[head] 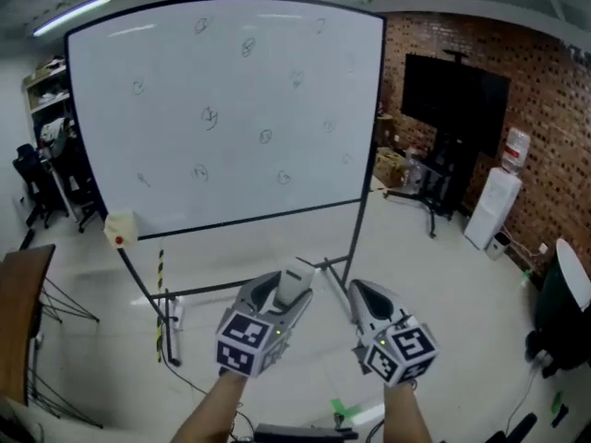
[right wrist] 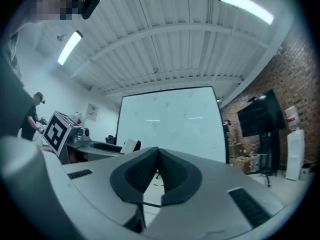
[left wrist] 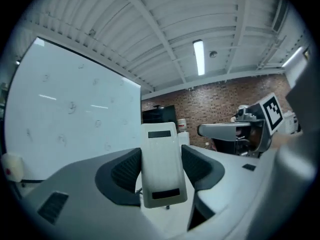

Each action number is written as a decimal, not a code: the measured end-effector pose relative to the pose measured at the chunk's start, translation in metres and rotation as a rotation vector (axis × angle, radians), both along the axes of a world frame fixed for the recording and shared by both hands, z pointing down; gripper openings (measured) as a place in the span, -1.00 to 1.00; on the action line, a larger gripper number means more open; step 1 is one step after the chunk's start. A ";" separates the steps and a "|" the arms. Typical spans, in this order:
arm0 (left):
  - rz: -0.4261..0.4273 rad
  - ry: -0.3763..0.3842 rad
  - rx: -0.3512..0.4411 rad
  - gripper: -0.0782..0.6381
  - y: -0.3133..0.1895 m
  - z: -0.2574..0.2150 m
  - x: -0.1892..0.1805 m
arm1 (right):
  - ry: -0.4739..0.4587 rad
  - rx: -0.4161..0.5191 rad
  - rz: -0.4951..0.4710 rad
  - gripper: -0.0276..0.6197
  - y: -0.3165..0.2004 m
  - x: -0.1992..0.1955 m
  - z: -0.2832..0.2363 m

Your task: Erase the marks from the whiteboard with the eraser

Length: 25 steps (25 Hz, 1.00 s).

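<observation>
twelve or so small dark scribbled marks [head: 211, 116] are scattered over the large white whiteboard on its black metal stand [head: 231, 72], from the 11 o'clock corner down to about 5 o'clock. none of them looks wiped, and no cleared patch shows among them, so by my reading the erasing itself has not begun.

one step does look done: the pale rectangular block eraser [left wrist: 161, 164] is already in hand. the left gripper [head: 282, 295] has its dark ribbed pads pressed against the eraser's two long sides, and the block stands up between them, pointing towards the board. in the head view the eraser sits near 6 o'clock of the picture, below the board's bottom edge and well apart from its surface.

the right gripper [right wrist: 158, 171] is at 3 o'clock of the left one, just beside it. its jaws are pressed together with nothing between them.

what is left, as i judge it, is nearly the whole task: bringing the eraser to the board, laying its face flat on the surface and passing over each mark in turn. the marks are faint and widely spaced, so several separate passes seem likely. those near 12 o'clock are the farthest from where the eraser is held.
</observation>
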State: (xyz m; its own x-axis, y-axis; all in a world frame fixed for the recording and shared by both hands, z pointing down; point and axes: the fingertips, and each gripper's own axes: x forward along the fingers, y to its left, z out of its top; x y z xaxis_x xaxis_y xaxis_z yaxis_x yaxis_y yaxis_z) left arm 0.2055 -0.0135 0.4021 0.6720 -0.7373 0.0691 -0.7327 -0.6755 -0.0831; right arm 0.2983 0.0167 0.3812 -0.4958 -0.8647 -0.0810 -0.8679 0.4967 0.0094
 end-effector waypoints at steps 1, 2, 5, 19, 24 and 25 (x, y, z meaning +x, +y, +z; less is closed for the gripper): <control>-0.055 0.000 -0.002 -0.07 -0.003 0.000 -0.024 | 0.001 0.001 -0.049 -0.94 -0.008 -0.022 -0.003; -0.101 0.001 -0.005 -0.07 -0.004 0.000 -0.046 | 0.001 0.002 -0.089 -0.94 -0.013 -0.042 -0.005; -0.213 0.005 -0.012 -0.07 0.001 0.000 -0.099 | -0.002 -0.003 -0.197 -0.94 -0.019 -0.092 -0.006; -0.463 0.031 -0.012 -0.07 0.021 0.007 -0.260 | 0.043 -0.015 -0.430 -0.94 -0.025 -0.252 0.007; -0.441 0.016 0.001 -0.07 0.001 -0.003 -0.302 | 0.057 0.003 -0.407 -0.94 -0.043 -0.293 -0.003; -0.435 0.007 0.005 -0.07 -0.003 -0.006 -0.309 | 0.054 0.010 -0.402 -0.94 -0.047 -0.300 -0.007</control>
State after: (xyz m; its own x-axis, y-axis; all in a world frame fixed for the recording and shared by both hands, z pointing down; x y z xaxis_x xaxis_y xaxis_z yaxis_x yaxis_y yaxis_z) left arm -0.1037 -0.0167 0.3959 0.2994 -0.9522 0.0614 -0.9494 -0.3037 -0.0796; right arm -0.0012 -0.0305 0.3741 -0.7981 -0.6002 -0.0529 -0.6025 0.7962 0.0557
